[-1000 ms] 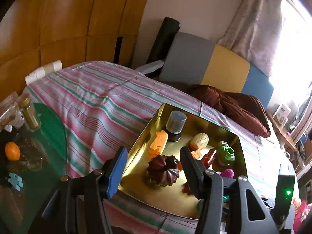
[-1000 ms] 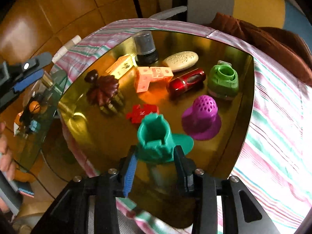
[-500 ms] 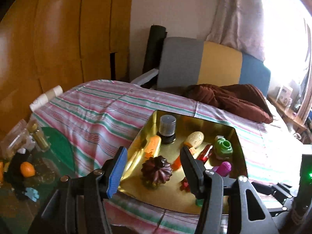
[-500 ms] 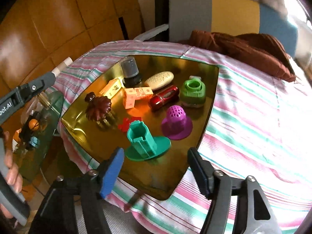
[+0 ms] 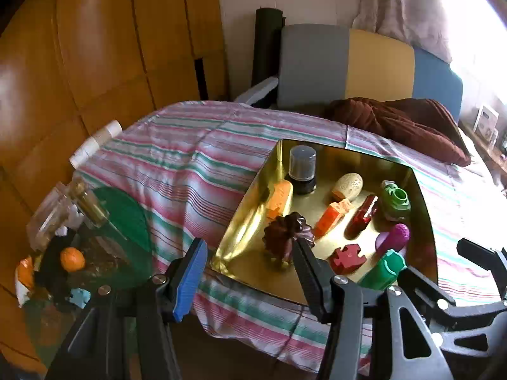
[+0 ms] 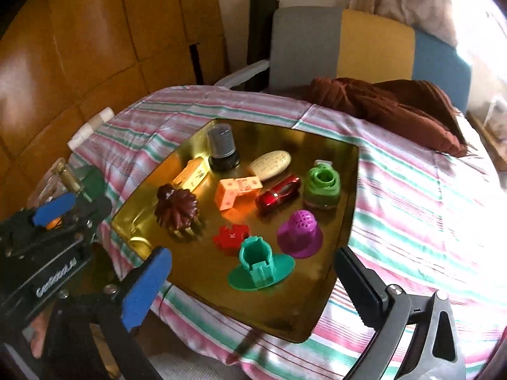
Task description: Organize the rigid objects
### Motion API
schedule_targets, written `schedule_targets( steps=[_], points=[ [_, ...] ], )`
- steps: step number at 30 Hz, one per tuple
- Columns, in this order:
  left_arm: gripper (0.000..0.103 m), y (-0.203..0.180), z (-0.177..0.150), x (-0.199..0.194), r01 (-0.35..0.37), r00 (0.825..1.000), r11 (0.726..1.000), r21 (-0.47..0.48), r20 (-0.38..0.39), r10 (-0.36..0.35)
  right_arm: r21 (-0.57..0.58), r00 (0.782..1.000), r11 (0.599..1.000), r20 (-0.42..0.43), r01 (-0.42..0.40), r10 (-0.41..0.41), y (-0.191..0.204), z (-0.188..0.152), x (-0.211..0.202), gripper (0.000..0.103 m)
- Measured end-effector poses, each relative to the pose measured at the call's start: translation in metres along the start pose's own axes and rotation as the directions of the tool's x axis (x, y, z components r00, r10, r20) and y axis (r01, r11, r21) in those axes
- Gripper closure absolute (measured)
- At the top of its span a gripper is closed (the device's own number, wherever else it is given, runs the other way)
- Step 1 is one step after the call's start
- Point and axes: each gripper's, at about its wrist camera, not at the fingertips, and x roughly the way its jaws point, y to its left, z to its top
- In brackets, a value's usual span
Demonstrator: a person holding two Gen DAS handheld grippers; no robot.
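Note:
A gold tray [image 6: 317, 310] lies on a striped bedcover and holds several small objects: a teal flanged piece [image 6: 258, 267], a purple dome [image 6: 299, 232], a red puzzle piece [image 6: 231, 236], a brown fluted mould [image 6: 176, 209], an orange block [image 6: 236, 190], a red capsule [image 6: 279, 193], a green part [image 6: 321, 186], a cream oval [image 6: 271, 164] and a grey-capped jar [image 6: 221, 147]. My right gripper [image 6: 250, 285] is open and empty, just in front of the teal piece. My left gripper [image 5: 250, 267] is open and empty at the tray's near left corner [image 5: 228, 259].
A glass side table [image 5: 104, 253] at the left holds an orange ball [image 5: 72, 259], a small bottle [image 5: 88, 202] and clutter. A brown blanket [image 6: 396, 104] and cushions lie behind the tray. Wooden panels stand on the left. The left gripper's body shows in the right wrist view [image 6: 47, 240].
My right gripper has opened, let go of the teal flanged piece in the tray, and drawn back. My left gripper has pulled back and risen slightly, staying open.

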Motion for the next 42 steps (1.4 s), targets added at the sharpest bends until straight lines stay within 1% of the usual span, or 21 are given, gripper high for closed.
schedule_targets(
  steps=[5,7,11,19,24,27,32,37,42],
  points=[
    [0.046,0.003,0.001,-0.006,-0.042,0.998,0.999,-0.01,0.037,0.043,0.03,0.999,0.998,-0.003,0.049,-0.049,-0.002,0.004,0.001,0.0],
    [0.046,0.003,0.002,-0.008,-0.048,0.998,0.999,-0.009,0.042,0.049,0.036,0.998,0.997,-0.009,0.07,-0.07,-0.001,0.006,0.002,0.0],
    [0.046,0.002,0.002,-0.007,-0.052,0.998,0.999,0.006,0.033,0.052,0.052,0.998,0.996,-0.006,0.068,-0.068,0.001,0.009,0.001,0.0],
    [0.046,0.0,0.002,-0.004,-0.039,0.999,0.999,0.02,0.005,0.039,0.069,0.993,0.99,-0.001,0.121,-0.121,0.005,0.009,0.0,0.0],
    [0.046,-0.001,0.002,-0.001,-0.023,1.0,1.0,0.019,-0.018,0.024,0.081,0.992,0.989,-0.003,0.127,-0.127,0.005,0.01,0.002,0.0],
    [0.046,-0.003,0.002,-0.001,-0.028,0.999,0.999,0.034,-0.016,0.029,0.085,0.992,0.988,-0.007,0.128,-0.128,0.006,0.01,0.003,0.0],
    [0.047,-0.002,0.002,-0.001,-0.018,1.0,0.999,0.034,-0.024,0.019,0.088,0.985,0.981,-0.01,0.171,-0.171,0.009,0.012,0.003,0.0],
    [0.047,-0.002,0.002,0.0,-0.009,1.0,0.999,0.032,-0.027,0.01,0.098,0.986,0.981,-0.007,0.168,-0.168,0.008,0.011,0.002,0.0],
    [0.047,-0.006,0.001,-0.002,0.001,1.0,0.999,0.048,-0.022,0.0,0.106,0.983,0.977,-0.007,0.185,-0.185,0.005,0.011,0.002,0.0]
  ],
)
